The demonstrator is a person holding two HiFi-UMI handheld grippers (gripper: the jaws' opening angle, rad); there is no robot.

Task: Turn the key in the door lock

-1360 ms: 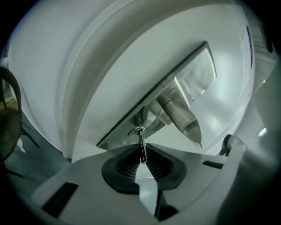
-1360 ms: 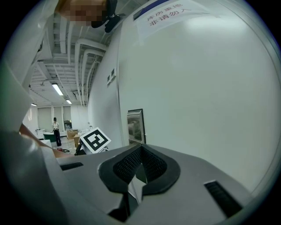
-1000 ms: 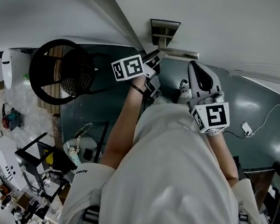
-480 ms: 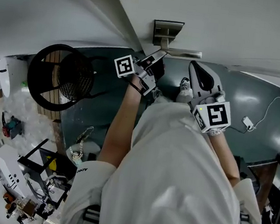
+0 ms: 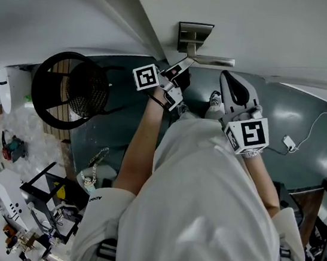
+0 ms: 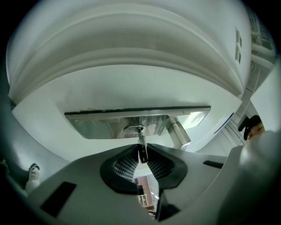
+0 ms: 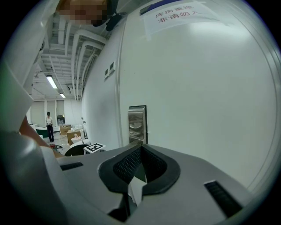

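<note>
Pinches small silver metal key [image 6: 141, 139] by bow with left gripper [image 6: 142, 154], jaws just loosening; likely stiff, light, slippery. Right gripper [image 7: 139, 151] clenched, empty.

We show the slim metal key [image 6: 142, 148] seated in the brushed-steel lock plate [image 6: 101, 125], projecting straight outward.

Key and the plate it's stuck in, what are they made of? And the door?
Key: looks like metal, because it is thin, silvery and shiny.
Plate: brushed metal, probably steel, because it reflects light in soft streaks.
Door: a smooth, white, painted-looking surface with a dull sheen. What is underneath doesn't show.
</note>
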